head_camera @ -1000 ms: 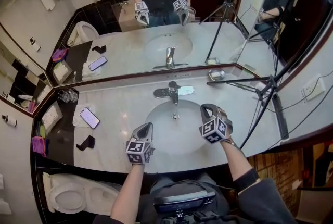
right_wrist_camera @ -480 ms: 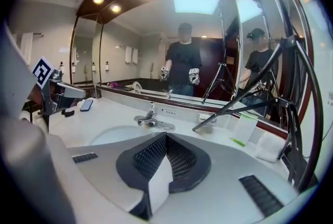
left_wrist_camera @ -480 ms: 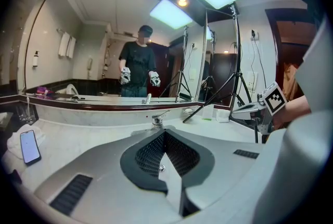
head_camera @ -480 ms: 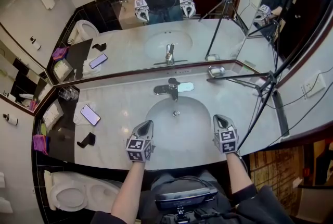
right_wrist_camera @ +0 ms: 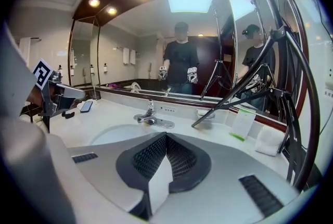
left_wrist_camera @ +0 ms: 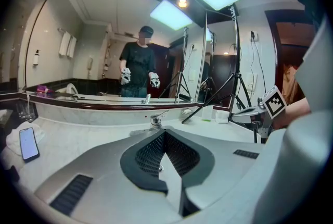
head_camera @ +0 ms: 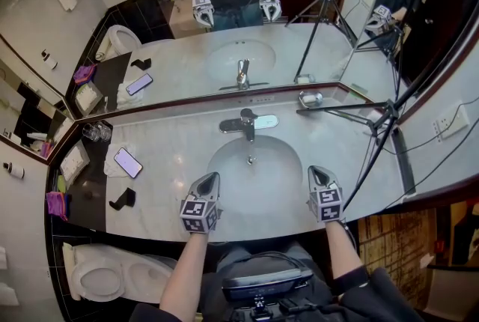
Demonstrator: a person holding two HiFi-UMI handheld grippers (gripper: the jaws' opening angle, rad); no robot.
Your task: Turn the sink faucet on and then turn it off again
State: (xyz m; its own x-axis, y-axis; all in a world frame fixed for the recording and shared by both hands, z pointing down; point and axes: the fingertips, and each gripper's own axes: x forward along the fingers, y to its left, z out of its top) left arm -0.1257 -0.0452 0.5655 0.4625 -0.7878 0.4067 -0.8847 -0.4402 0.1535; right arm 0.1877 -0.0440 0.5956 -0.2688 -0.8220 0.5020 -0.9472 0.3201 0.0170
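Chrome faucet stands well beyond left gripper and right gripper, both jaws together.

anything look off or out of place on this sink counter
Only the black tripod: its legs stretch over the right end of the counter, one toward the soap dish. A phone lies on a white cloth at left. No spill or damage shows.

Grey left hand-held gripper, right hand-held gripper; marker cubes; dark sleeve.
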